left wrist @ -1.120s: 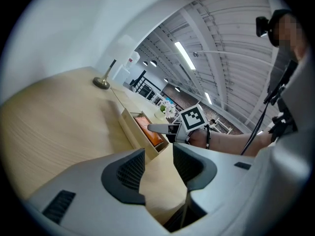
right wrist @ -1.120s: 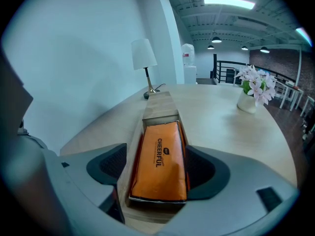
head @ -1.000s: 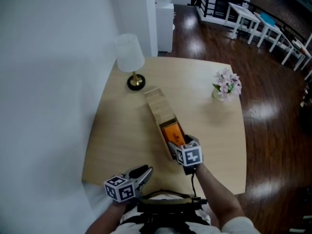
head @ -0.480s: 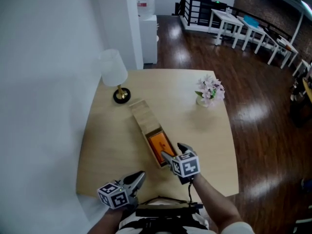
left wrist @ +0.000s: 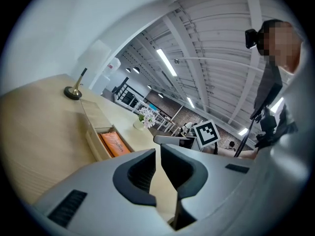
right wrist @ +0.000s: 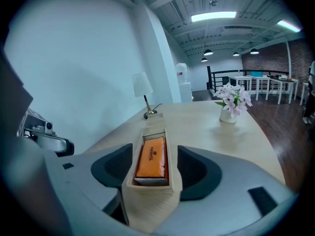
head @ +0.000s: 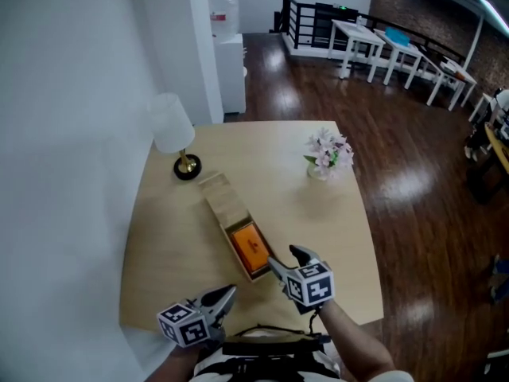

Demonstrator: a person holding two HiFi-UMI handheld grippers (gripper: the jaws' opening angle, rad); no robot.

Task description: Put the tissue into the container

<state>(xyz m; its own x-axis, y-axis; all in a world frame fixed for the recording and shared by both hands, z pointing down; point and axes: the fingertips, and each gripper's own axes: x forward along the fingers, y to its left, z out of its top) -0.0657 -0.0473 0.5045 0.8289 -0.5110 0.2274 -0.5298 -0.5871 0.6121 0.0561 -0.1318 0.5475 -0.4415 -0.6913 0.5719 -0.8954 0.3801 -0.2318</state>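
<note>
Tissue pack: orange, flat, already inside the container, in the uncovered end that faces the person.

1. Table: pale wood. It carries the container and 2 other items.
2. Container: 1 long narrow wooden box. Its far half is covered by a wooden lid; its near half is uncovered. The long axis runs from the person's side away toward the lamp, which stands just beyond the far end.
3. Flower vase: well apart from the container, off its right side.
4. Contents: the tissue pack only, so far as the uncovered half shows. It lies flat, its long axis parallel to the container's. The covered half cannot be checked.
5. Right gripper: just beside the container's near end, and the nearer of the 2. Its own view looks straight down the container, so the tissue pack lies directly ahead, in line with the jaws. The jaws are closing; the container's near end shows between them, but the pads do not press on it.
6. Left gripper: below the container's near end, well clear of it, jaws together on nothing.

Judgement: placement appears complete.
</note>
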